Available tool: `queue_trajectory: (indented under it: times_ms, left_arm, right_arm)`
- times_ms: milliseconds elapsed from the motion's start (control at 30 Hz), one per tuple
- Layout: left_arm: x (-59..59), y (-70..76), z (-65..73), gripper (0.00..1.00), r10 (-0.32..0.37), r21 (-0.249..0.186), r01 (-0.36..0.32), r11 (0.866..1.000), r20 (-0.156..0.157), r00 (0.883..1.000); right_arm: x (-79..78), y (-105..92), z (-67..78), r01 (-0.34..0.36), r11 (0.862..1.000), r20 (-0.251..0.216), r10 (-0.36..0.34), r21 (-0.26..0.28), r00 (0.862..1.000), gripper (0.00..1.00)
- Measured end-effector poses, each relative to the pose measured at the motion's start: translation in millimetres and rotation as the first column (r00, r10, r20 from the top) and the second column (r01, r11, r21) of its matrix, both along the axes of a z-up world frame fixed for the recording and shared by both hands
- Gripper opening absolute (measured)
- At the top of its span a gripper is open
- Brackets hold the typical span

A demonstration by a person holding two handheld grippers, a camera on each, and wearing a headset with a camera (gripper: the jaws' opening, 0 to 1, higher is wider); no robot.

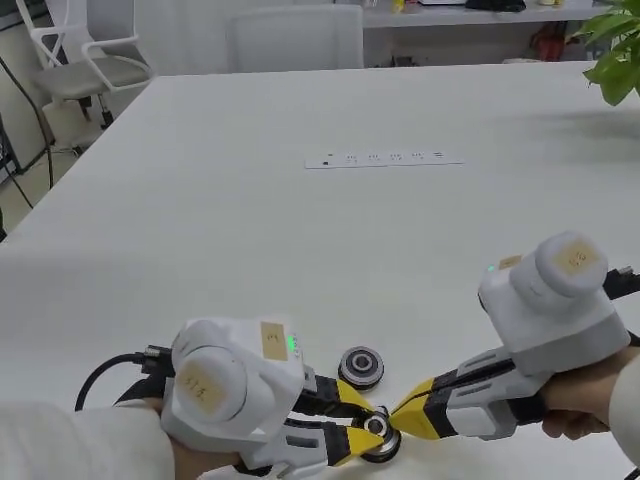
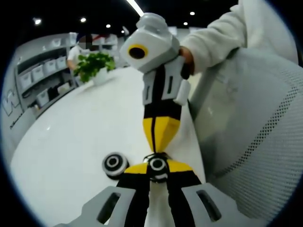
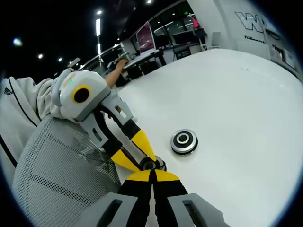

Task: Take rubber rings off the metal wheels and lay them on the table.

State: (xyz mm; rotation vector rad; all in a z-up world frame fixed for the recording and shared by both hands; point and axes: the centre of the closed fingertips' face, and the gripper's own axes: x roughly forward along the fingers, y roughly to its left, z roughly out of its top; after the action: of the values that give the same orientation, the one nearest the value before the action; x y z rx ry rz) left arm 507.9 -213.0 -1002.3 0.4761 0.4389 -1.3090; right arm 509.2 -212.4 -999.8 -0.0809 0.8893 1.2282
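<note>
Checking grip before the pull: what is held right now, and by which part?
Left tongs clamp the near wheel across its rim; right tongs' hold is unclear.

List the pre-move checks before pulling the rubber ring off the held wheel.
1. Left claw clamps small round metal wheel with black rubber ring: ok.
2. Right claw shut at that wheel's rim: ok.
3. Ring actually pinched by right claw: cannot tell.
4. Second black-ringed metal wheel apart from both claws: ok.
5. Bare white table alongside for laying the ring: ok.
</note>
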Motion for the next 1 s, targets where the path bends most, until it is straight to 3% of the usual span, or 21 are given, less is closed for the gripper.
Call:
queue_trajectory:
  times_ms: [600, 700, 733, 833, 1000]
  left_arm:
    - [-0.1, 0.3, 0.2, 0.13, 0.003, -0.002, -0.003, 1.0, -0.001, 1.0]
    - [0.2, 0.4, 0.2, 0.13, 0.004, -0.003, -0.004, 1.0, 0.0, 1.0]
    - [0.0, 0.3, 0.1, 0.13, 0.004, -0.003, -0.004, 1.0, -0.002, 1.0]
    - [0.1, 0.5, 0.2, 0.13, 0.011, -0.008, -0.011, 1.0, -0.007, 1.0]
    - [0.2, 0.8, 0.2, 0.14, 0.018, -0.023, -0.018, 1.0, -0.013, 1.0]
  right_arm:
    - [-3.1, 3.5, 3.3, -0.01, 1.0, -0.003, 0.01, 0.02, 1.0, 0.0]
    - [-7.1, 11.2, 11.8, -0.017, 0.997, -0.021, 0.018, 0.075, 1.0, 0.0]
    - [2.4, 15.8, 21.7, 0.02, 0.992, 0.009, -0.021, 0.121, 1.0, 0.0]
    - [1.3, 10.5, 12.2, 0.004, 0.998, 0.032, -0.007, 0.068, 0.999, 0.0]
    - [5.1, 2.7, 1.8, 0.036, 0.999, -0.002, -0.036, 0.024, 0.999, 0.0]
